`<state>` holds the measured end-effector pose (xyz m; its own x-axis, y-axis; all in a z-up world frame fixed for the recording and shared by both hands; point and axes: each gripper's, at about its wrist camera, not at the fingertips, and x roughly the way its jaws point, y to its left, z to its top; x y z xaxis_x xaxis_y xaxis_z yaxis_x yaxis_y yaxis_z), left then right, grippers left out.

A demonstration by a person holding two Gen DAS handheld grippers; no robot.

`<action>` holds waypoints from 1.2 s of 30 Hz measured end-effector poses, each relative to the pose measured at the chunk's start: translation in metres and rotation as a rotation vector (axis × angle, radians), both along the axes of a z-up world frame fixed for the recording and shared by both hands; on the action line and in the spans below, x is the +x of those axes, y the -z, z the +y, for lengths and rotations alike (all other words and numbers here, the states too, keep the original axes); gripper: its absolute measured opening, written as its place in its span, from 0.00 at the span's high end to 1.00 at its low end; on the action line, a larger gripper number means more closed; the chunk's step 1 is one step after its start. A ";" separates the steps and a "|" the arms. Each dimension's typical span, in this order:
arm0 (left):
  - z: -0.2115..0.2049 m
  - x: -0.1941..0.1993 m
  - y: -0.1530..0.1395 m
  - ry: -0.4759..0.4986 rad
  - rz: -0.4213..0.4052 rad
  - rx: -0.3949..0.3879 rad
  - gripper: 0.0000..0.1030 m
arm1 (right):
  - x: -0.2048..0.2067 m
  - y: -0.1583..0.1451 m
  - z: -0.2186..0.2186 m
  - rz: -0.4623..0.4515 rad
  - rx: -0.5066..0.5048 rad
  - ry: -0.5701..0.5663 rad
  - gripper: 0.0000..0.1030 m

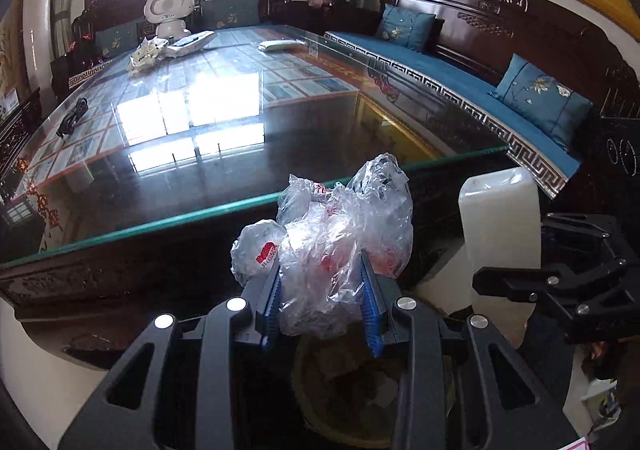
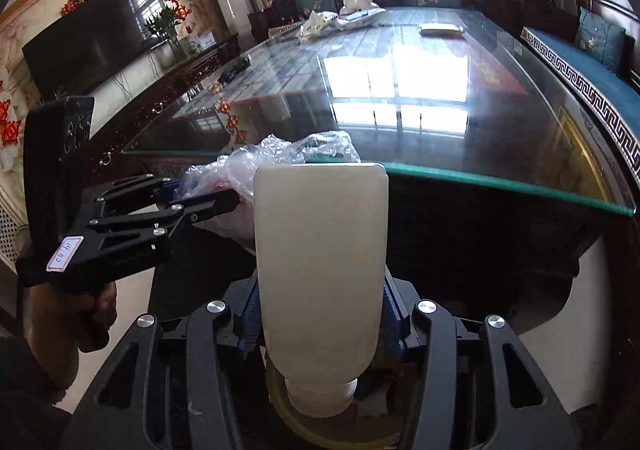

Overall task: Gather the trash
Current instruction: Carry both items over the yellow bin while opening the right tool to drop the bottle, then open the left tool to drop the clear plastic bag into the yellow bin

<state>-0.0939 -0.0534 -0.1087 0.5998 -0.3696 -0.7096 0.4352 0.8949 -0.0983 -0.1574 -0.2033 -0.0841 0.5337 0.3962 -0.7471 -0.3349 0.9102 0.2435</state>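
My left gripper [image 1: 322, 290] is shut on a crumpled clear plastic bag [image 1: 336, 234] with red print, held in front of the table's near edge, above a round bin [image 1: 340, 402] partly visible below. My right gripper [image 2: 320, 314] is shut on a white plastic bottle [image 2: 322, 258], held upside down with its neck over the bin [image 2: 280, 406]. The bottle also shows in the left wrist view [image 1: 500, 234], to the right of the bag. The left gripper and bag show in the right wrist view [image 2: 224, 186], left of the bottle.
A glass-topped dark wood table [image 1: 240, 154] lies ahead. At its far end sit a white toy robot [image 1: 168, 10], crumpled wrappers [image 1: 146, 54] and a white remote [image 1: 280, 45]. A black cable [image 1: 72, 116] lies at the left. A blue-cushioned bench [image 1: 460, 78] runs along the right.
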 end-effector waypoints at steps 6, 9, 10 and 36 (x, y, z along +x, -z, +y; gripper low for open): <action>0.000 -0.014 0.015 0.005 0.014 0.014 0.66 | -0.017 0.030 -0.001 0.053 -0.029 0.017 0.52; -0.002 -0.018 0.018 0.015 0.019 0.025 0.66 | -0.023 0.039 0.001 0.069 -0.079 0.007 0.37; -0.003 -0.020 0.019 0.019 0.023 0.027 0.66 | -0.025 0.039 0.001 0.061 -0.089 0.011 0.35; -0.075 -0.040 0.084 0.221 0.237 0.064 0.51 | -0.039 0.030 -0.063 0.044 0.011 0.128 0.32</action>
